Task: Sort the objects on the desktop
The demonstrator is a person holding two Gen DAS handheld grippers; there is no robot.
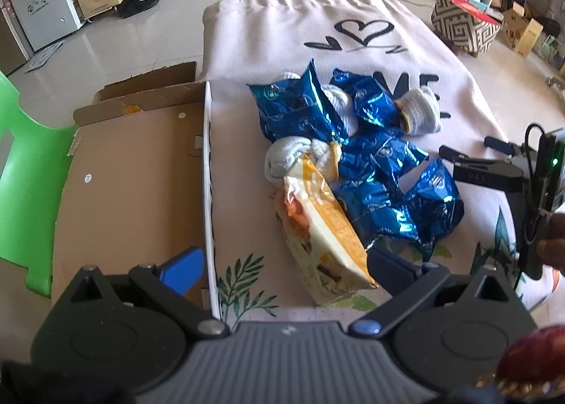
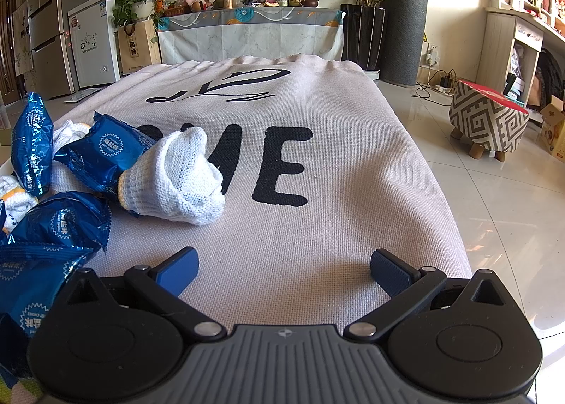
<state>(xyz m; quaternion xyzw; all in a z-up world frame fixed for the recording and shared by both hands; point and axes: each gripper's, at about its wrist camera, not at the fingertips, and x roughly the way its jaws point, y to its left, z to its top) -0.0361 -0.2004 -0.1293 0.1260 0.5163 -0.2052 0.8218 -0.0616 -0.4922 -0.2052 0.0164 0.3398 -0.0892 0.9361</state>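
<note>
sorting looks barely begun. the left gripper (image 1: 282, 263) hangs wide open with nothing held, the orange packet (image 1: 325, 238) lying just ahead between its jaws. the right gripper (image 2: 282, 270) is open too, over bare cloth (image 2: 335, 227). beyond, blue packets (image 1: 370, 171) and rolled gloves (image 1: 420, 107) sit heaped together on the worktop, while the box (image 1: 134, 174) beside them appears empty.
</note>
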